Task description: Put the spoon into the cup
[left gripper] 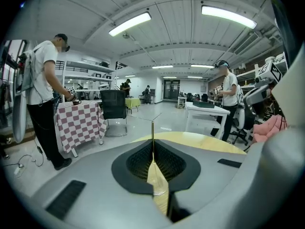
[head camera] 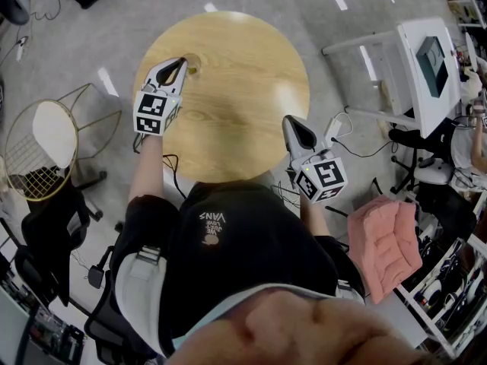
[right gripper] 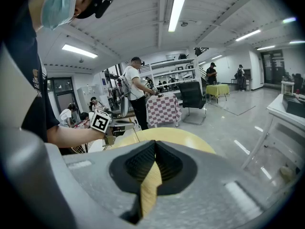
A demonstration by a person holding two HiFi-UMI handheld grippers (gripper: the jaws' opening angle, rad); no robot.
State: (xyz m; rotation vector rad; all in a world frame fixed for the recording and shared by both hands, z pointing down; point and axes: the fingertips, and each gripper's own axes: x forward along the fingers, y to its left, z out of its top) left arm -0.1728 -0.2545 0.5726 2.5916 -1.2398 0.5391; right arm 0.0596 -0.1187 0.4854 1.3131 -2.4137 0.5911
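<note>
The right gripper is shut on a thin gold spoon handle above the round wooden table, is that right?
Wrong gripper. The left gripper is the one shut on the thin gold spoon handle above the round wooden table, as the left gripper view shows. The right gripper is shut on nothing.

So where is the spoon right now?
The spoon stands pinched in the left gripper's closed jaws, seen as a thin gold handle in the left gripper view, over the far left edge of the round wooden table.
</note>
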